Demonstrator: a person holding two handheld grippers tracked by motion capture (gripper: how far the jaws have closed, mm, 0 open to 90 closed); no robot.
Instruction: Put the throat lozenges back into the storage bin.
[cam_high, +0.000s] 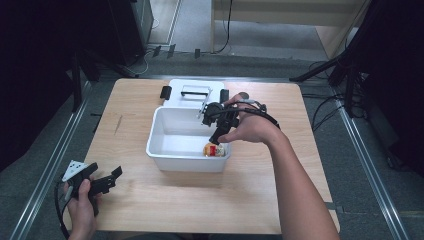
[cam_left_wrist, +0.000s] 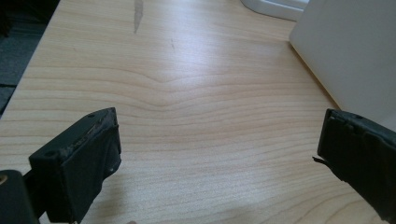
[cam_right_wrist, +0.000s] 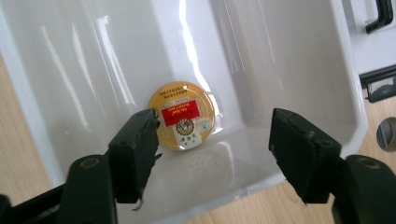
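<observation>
Right gripper (cam_right_wrist: 212, 154) above white bin (cam_high: 161, 150), jaws apart, empty.
Round yellow tin (cam_right_wrist: 183, 115) in bin at 12 o'clock of jaws; left gripper (cam_left_wrist: 217, 154) spread wide over table (cam_left_wrist: 187, 93).

Light wooden table with a pale grain top (cam_high: 150, 210), pretty bare overall. A white rectangular plastic bin (cam_high: 167, 160) sits near the middle, and its flat white plastic lid with black clips and a handle (cam_high: 176, 90) lies right behind it, touching the bin's far edge.
</observation>
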